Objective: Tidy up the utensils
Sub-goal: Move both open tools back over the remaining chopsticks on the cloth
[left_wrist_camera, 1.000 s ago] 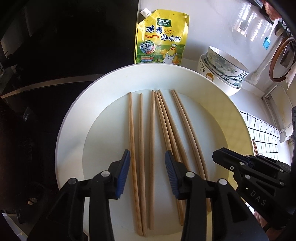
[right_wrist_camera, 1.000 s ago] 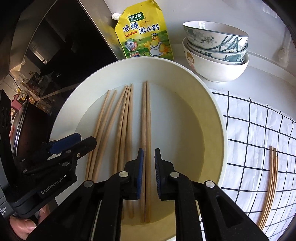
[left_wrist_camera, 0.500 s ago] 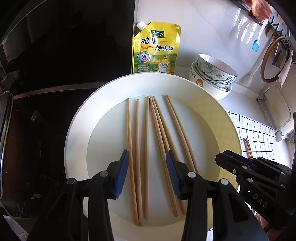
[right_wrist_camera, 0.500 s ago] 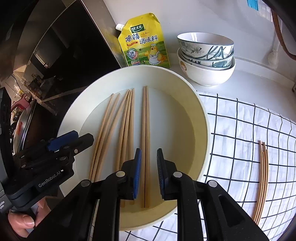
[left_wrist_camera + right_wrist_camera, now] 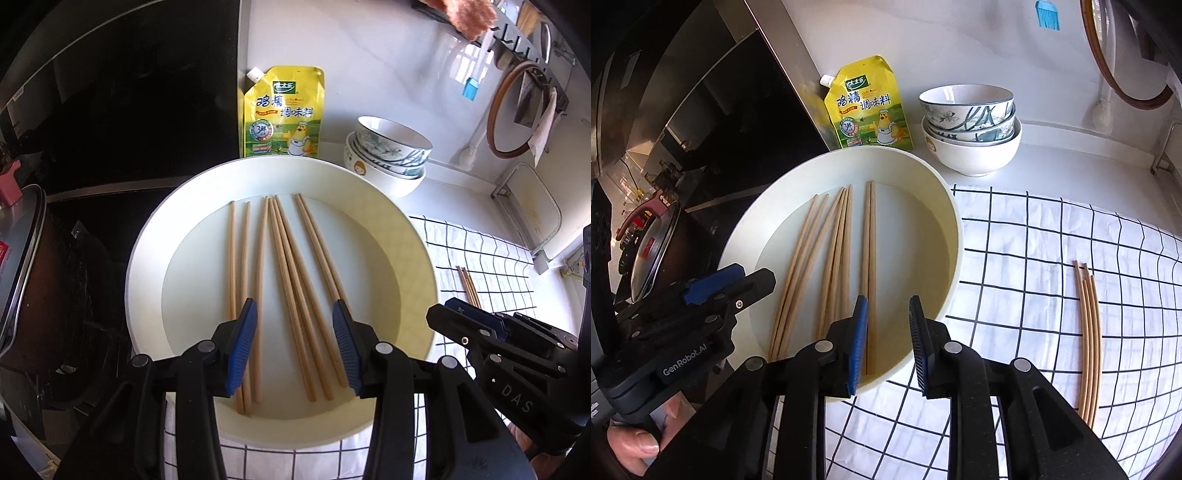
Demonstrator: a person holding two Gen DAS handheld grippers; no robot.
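Observation:
Several wooden chopsticks point(image 5: 284, 273) lie lengthwise in a large white bowl point(image 5: 413, 258), which also shows in the right wrist view point(image 5: 953, 225) with the chopsticks point(image 5: 838, 258). My left gripper point(image 5: 293, 349) is open and empty above the near ends of the chopsticks. My right gripper point(image 5: 886, 341) is open and empty above the bowl's near right rim, beside the rightmost pair point(image 5: 868, 258). A few more chopsticks point(image 5: 1089, 343) lie on the checked cloth point(image 5: 1034, 258) to the right.
A yellow seasoning pouch point(image 5: 282, 114) leans on the back wall. Stacked bowls point(image 5: 388, 155) stand to its right. A dark stove with a lidded pan point(image 5: 653, 251) is on the left. Utensils hang on a wall rack point(image 5: 517, 44).
Both grippers have pulled back and up from the bowl. The right gripper's jaws have opened from nearly shut. The chopsticks have not moved.

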